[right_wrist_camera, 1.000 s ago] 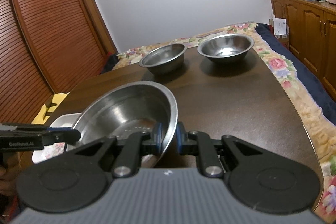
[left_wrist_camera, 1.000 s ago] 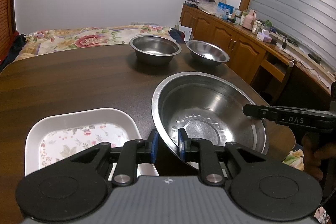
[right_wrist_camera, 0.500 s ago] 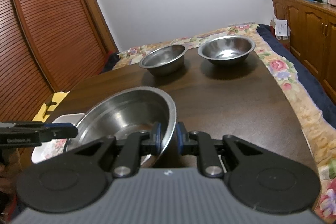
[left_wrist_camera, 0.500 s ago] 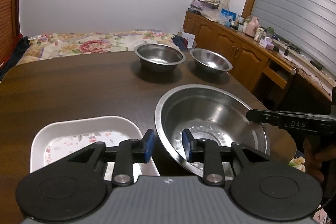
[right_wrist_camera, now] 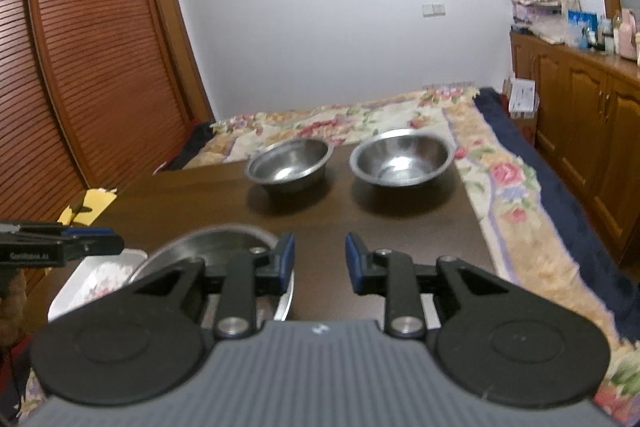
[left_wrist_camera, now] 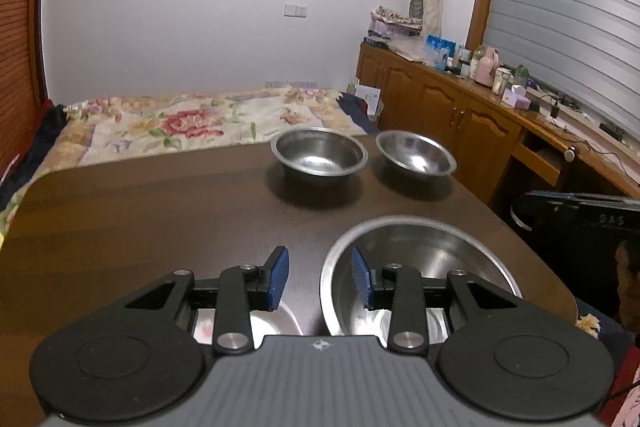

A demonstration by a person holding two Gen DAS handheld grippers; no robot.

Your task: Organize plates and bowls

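Dark table (left_wrist_camera: 160, 211), big bowl (left_wrist_camera: 420, 247) w/ grippers apart.

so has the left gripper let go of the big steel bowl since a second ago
Yes. The left gripper was pinched on the rim of the big steel bowl; now its jaws are spread and it has lifted and drawn back from the bowl, which rests on the table.

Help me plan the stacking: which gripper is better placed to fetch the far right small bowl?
Probably right. The right gripper is open and points nearly at that small bowl; the left gripper, also open, straddles the large bowl rim.
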